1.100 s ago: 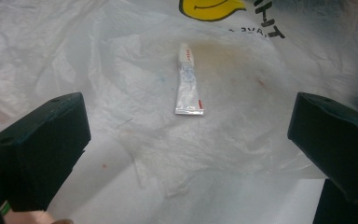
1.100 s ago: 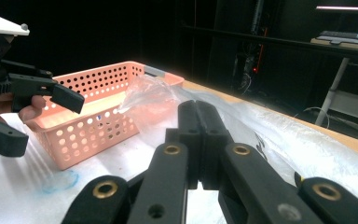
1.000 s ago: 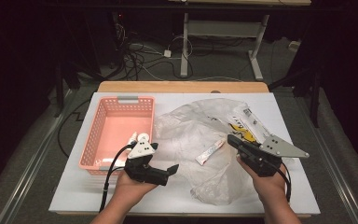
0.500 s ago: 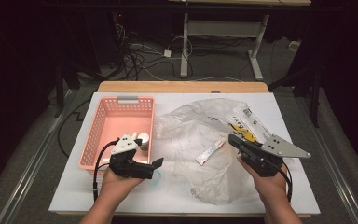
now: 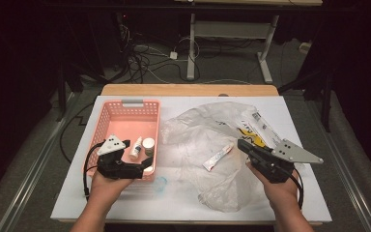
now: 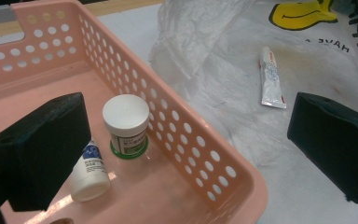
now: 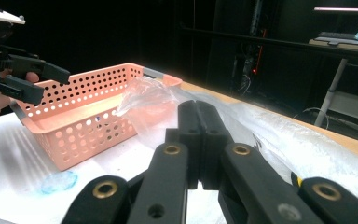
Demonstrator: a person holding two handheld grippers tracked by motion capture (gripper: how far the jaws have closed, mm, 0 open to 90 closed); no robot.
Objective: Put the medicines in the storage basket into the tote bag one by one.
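From above we see the left gripper (image 5: 142,166) held over the near rim of the pink basket (image 5: 107,126), and the right gripper (image 5: 245,145) over the clear bag (image 5: 207,133). The left gripper view adds what the height hides: its jaws stand wide apart, a white-capped jar (image 6: 126,123) upright beside a lying bottle (image 6: 89,175) inside the basket, a tube (image 6: 271,79) out on the bag. In the right gripper view, we find its jaws pressed together, empty.
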